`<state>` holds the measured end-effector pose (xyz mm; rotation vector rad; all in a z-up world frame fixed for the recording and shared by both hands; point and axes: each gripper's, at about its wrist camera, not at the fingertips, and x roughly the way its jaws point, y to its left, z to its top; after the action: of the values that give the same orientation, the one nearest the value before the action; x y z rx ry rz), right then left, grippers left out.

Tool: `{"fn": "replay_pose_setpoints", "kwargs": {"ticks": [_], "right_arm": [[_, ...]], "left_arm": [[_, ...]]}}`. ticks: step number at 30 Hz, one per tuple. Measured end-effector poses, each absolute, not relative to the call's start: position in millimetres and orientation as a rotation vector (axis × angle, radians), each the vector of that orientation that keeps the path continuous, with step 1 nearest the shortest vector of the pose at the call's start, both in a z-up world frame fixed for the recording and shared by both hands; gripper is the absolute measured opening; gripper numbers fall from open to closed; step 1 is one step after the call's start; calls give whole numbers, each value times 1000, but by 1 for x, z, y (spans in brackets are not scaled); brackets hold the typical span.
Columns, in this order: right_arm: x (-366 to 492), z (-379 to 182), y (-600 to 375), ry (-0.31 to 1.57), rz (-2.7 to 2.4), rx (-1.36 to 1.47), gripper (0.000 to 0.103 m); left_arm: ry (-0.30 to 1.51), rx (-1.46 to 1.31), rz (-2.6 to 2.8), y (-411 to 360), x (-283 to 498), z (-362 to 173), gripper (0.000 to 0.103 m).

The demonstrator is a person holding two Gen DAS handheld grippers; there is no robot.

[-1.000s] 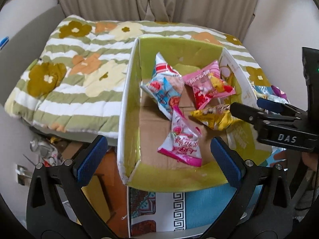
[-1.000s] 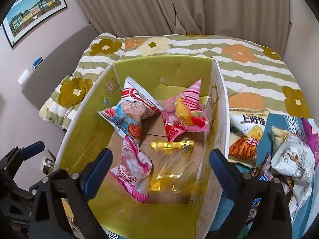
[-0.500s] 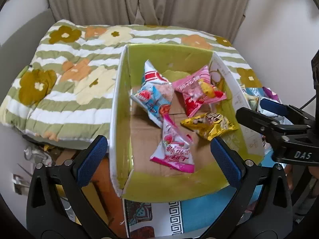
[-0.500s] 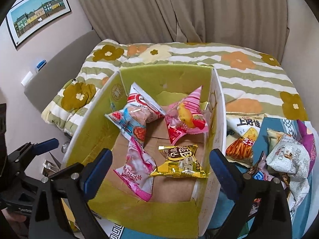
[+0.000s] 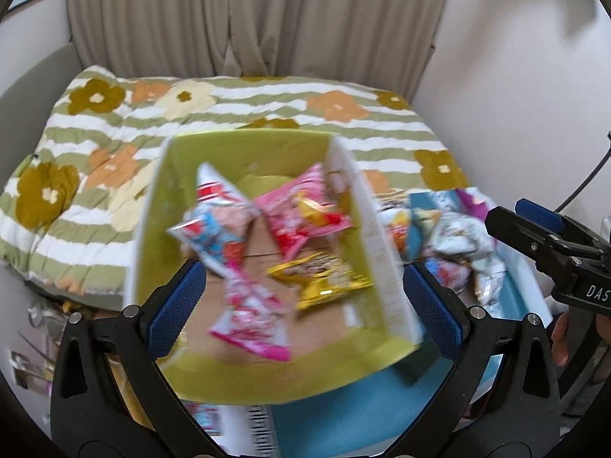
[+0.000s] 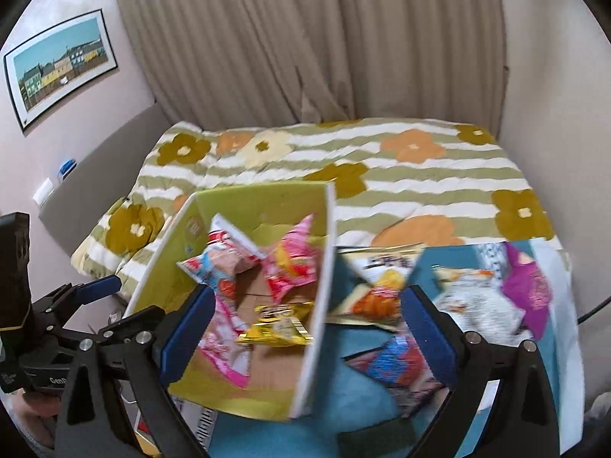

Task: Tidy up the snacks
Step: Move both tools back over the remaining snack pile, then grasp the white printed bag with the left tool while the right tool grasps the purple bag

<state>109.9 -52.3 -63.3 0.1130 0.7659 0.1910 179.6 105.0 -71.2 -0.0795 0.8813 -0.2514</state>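
A green cardboard box (image 5: pixel 152 229) (image 6: pixel 263 198) holds several snack bags: a yellow one (image 5: pixel 324 282) (image 6: pixel 277 330), pink ones (image 5: pixel 252 320) and a blue-red one (image 5: pixel 214 233). More snack bags (image 6: pixel 385 278) lie loose on the teal cloth (image 6: pixel 362 412) to the right of the box, including a white one (image 6: pixel 477 305) and a purple one (image 6: pixel 527 286). My left gripper (image 5: pixel 305 309) is open and empty above the box's near side. My right gripper (image 6: pixel 309 328) is open and empty over the box's right wall. Both views are blurred by motion.
A bed with a striped flowered quilt (image 5: pixel 236 107) lies behind the box. Beige curtains (image 6: pixel 305 38) hang at the back. A framed picture (image 6: pixel 61 65) hangs on the left wall. Clutter (image 5: pixel 34 316) lies on the floor at left.
The yellow bag, in the air over the box a second ago, now lies in it. Both grippers have pulled back and turned right, so the loose bags on the teal cloth show more.
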Motion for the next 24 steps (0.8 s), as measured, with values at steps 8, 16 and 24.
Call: {"fn": "replay_pose_setpoints", "kwargs": {"ticks": [8,16,24], "right_arm": [[91,-50,-158,728,129,120,97],[87,-47,-262,719,87,130,97],[120,-77,-328,823,90,171,97]], "left_arm": [[862,-34,-300,5,172,-61,102],[871,40,-360,-112,168,-72,102],[945,161,-355,-182,186,-110,102]]}}
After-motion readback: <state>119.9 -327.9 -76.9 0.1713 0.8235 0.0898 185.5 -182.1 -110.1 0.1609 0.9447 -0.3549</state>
